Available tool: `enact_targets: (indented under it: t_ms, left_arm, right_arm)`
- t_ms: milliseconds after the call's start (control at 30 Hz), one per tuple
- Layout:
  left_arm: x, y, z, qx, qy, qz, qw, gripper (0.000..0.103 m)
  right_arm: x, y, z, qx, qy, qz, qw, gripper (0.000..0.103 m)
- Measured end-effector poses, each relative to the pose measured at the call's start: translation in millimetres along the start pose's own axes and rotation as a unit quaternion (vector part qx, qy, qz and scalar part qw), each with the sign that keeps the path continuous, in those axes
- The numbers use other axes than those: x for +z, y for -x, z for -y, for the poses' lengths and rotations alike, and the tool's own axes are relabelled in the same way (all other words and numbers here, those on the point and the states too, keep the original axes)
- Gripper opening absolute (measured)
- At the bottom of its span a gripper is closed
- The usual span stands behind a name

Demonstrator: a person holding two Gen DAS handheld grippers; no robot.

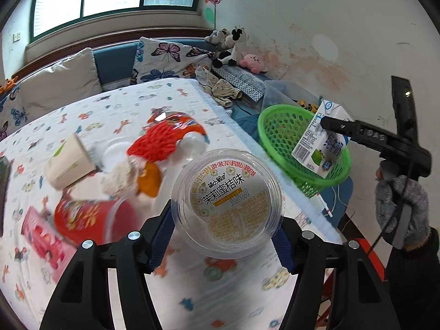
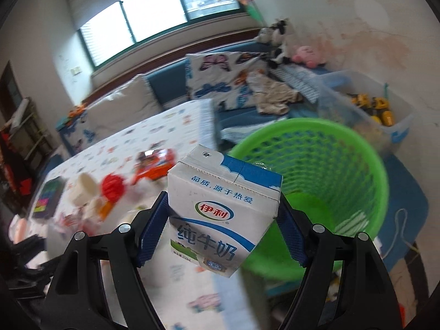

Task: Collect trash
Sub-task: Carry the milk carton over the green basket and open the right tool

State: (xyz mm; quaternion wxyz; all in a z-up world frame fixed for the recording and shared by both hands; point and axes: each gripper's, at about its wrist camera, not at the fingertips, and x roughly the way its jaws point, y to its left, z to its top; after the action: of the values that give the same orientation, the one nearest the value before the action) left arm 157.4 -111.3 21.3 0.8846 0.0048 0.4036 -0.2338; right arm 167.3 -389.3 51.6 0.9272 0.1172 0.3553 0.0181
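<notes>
My left gripper (image 1: 224, 236) is shut on a clear round plastic cup (image 1: 228, 203) with a printed lid, held above the patterned table. My right gripper (image 2: 222, 228) is shut on a blue and white milk carton (image 2: 224, 214), tilted, just left of the green mesh basket (image 2: 330, 170). In the left wrist view the same milk carton (image 1: 321, 143) hangs over the near rim of the green basket (image 1: 280, 126), gripped by the right gripper (image 1: 330, 126) in a gloved hand (image 1: 401, 209). Left on the table lie a paper cup (image 1: 68, 162), a red snack bag (image 1: 167, 134) and a red tub (image 1: 88, 217).
The table (image 1: 192, 288) wears a white cloth with small prints; a pink box (image 1: 41, 236) lies at its left. A clear bin of toys (image 2: 371, 110) stands behind the basket. A blue sofa with cushions (image 1: 165, 60) and plush toys (image 1: 228, 44) runs under the window.
</notes>
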Motion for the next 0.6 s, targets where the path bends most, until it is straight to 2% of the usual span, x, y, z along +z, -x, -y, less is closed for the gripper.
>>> enact_targets:
  t_ms: [200,367,600]
  left_arm:
    - [24,-22,17,-0.004,-0.002,-0.008,1.0000,0.063]
    - [40,-43,30,-0.007,-0.008,-0.017,0.9998,0.063]
    - [61,-73,48,-0.019,-0.014,-0.035,0.9991,0.063]
  right_arm:
    - [6,-28,33,-0.040,-0.004,-0.011,0.999,0.075]
    - [0,-53,54,-0.057,-0.013,-0.039,0.998,0.075]
    - [-16,-76,73,-0.058,-0.030,-0.069,0.995,0.076]
